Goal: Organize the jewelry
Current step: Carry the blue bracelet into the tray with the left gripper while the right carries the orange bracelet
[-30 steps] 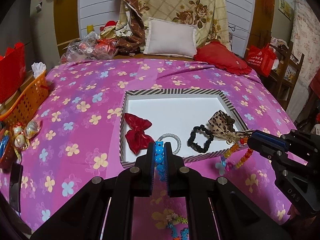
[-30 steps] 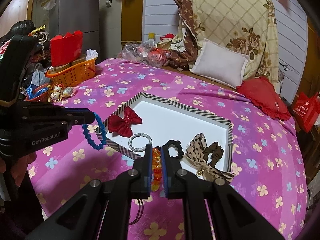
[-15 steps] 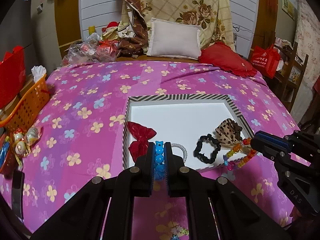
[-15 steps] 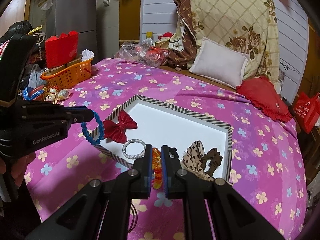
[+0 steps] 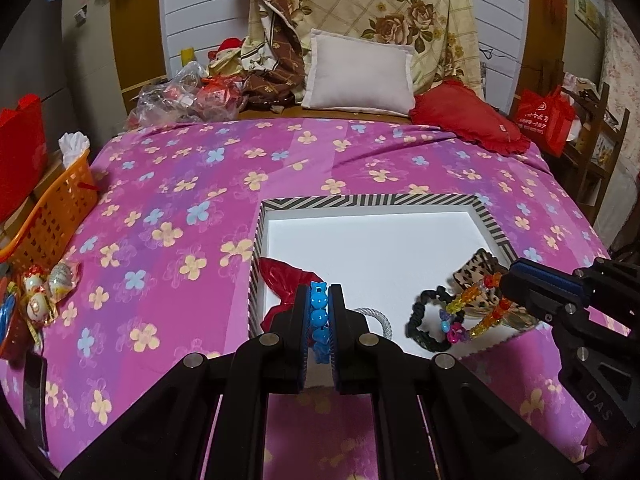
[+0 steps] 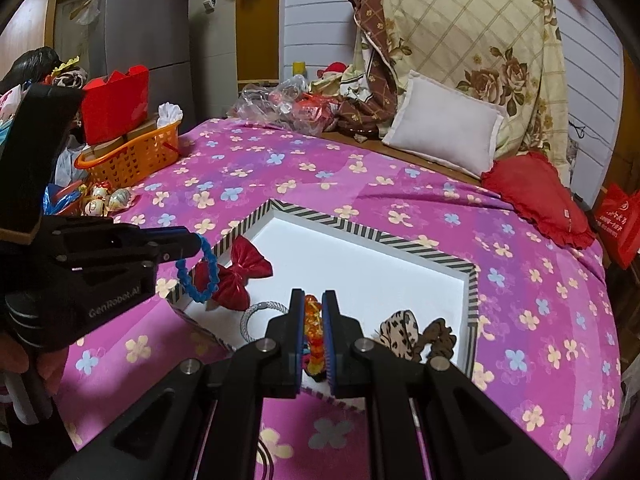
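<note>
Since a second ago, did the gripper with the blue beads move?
Yes. The left gripper, shut on the blue bead bracelet, has moved forward over the striped tray: its tips now cross the tray's near edge beside the red bow.

We can't see the lower half of the blue bead bracelet [image 5: 319, 320], hidden btwn left gripper [image 5: 319, 312] pads; grey cord ring [image 5: 378, 319] partly covered too.

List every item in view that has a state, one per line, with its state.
left gripper: shut on blue bead bracelet, held over the tray's near left corner.
right gripper: shut on orange bead bracelet, held over the tray's near edge.
striped tray: open, no lid.
red bow: lying in tray.
silver hair tie: lying in tray.
black scrunchie: lying in tray.
leopard bow: lying in tray.
</note>
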### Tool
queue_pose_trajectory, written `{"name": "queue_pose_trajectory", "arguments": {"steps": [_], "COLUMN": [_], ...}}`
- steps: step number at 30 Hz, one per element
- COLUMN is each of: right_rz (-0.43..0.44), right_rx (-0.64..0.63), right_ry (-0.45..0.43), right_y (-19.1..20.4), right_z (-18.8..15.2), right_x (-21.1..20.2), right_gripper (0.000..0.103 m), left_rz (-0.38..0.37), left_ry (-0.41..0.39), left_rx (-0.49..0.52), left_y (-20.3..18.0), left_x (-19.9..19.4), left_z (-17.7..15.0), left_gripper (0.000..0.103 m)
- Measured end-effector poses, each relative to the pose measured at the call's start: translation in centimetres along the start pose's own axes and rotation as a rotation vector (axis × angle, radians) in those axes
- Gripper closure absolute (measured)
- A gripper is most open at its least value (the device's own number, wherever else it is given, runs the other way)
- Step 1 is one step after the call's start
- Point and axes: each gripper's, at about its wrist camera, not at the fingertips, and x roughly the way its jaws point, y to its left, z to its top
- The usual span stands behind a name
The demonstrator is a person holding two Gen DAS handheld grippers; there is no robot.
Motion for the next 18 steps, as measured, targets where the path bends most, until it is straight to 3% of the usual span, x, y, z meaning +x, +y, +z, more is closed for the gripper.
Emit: {"name": "queue_pose_trajectory", "arguments": {"steps": [11,18], "right_rz": [0.032,-0.024], "right_rx": [0.085,0.149], "right_ry": [0.080,0.134], "right_y": [-2.4,-5.7], "right_z": [-1.2,-2.6], "right_x": [4.9,7.8], "right_gripper": [0.095,0.095], "left_rz": [0.023,0.030], "left_ry": [0.052,0.086], "left_rx": [-0.015,-0.024], "left_y": [0.3,0.2], "left_x": [4.3,7.0], "left_z": [0.2,0.0], "left_gripper": [0.103,0.103]}}
